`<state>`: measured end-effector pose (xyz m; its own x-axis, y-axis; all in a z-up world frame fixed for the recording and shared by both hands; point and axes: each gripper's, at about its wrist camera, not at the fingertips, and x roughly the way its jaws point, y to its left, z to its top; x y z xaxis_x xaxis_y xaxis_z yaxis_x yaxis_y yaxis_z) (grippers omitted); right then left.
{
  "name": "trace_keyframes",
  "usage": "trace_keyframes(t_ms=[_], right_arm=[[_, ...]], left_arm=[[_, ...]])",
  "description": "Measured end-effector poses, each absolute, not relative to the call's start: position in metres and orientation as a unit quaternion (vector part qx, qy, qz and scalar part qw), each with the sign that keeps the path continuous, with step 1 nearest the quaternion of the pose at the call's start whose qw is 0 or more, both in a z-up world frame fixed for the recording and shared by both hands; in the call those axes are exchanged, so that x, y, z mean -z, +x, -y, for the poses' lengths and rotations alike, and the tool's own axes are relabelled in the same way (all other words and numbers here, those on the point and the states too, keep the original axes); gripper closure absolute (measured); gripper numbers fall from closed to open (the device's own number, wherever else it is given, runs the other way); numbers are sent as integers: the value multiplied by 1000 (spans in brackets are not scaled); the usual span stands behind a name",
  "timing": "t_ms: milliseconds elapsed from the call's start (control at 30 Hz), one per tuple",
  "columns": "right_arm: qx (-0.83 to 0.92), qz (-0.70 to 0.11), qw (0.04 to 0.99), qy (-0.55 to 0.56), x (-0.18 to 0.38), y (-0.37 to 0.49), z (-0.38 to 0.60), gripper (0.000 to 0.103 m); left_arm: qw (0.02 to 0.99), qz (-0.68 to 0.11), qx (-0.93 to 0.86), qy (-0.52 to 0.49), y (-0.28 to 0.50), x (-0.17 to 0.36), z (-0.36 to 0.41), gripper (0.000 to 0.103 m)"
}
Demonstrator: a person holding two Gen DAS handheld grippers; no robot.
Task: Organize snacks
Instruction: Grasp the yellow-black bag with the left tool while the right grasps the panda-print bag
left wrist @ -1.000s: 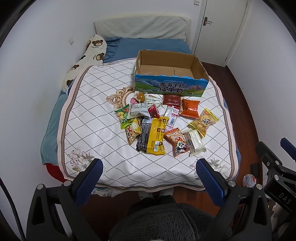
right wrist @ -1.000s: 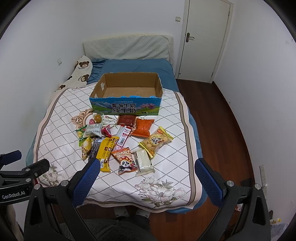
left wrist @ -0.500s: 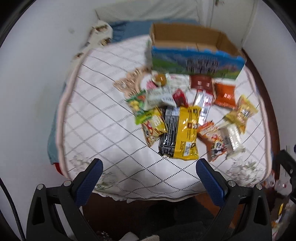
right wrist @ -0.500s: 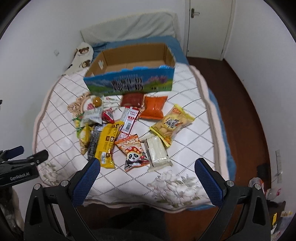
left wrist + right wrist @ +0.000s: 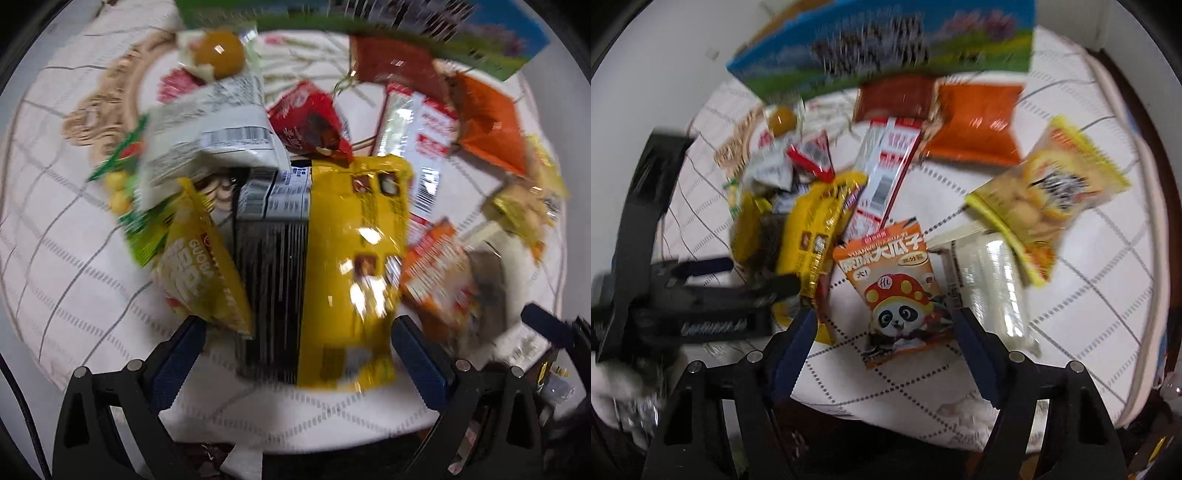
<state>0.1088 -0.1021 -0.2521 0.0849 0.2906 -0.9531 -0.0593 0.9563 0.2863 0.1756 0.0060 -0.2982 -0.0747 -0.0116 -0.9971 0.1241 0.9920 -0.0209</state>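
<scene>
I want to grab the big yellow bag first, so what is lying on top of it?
Nothing lies across the yellow bag's face. The white barcode packet's corner overlaps the top of its black side, and a small yellow packet leans over that edge. What's underneath is hidden.

My left gripper [image 5: 295, 347] and right gripper [image 5: 886, 332] — black frames, blue finger pads. Bedspread [image 5: 1089, 295] is white with a grey diamond grid; milk carton [image 5: 886, 44] is blue over green. Big bag [image 5: 354, 258] is yellow with a black side, seed pack [image 5: 894, 284] orange with a panda in a red spotted cap, chip pouch [image 5: 975, 122] plain orange — biscuit bag [image 5: 1052, 192] yellow.
</scene>
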Motion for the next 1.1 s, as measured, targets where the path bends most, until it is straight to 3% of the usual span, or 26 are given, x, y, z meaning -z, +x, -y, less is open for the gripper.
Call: trace_keyframes(t_ms=[300, 433, 533, 600, 800, 1100], right_arm=[[-149, -698, 700, 28, 297, 130, 78, 25], [-148, -702, 697, -4, 307, 135, 60, 24], [-132, -703, 699, -9, 315, 140, 45, 25], [-121, -705, 699, -13, 322, 141, 35, 33], [-97, -730, 676, 20, 343, 128, 13, 36], [-70, -727, 681, 51, 347, 145, 3, 36]], left_arm=[[671, -738, 62, 45, 187, 325, -2, 0], [688, -721, 61, 58, 176, 320, -6, 14], [695, -716, 49, 49, 165, 316, -17, 18], [694, -718, 31, 43, 152, 311, -26, 19], [688, -726, -4, 20, 114, 309, -59, 19], [669, -743, 7, -11, 133, 340, -78, 16]])
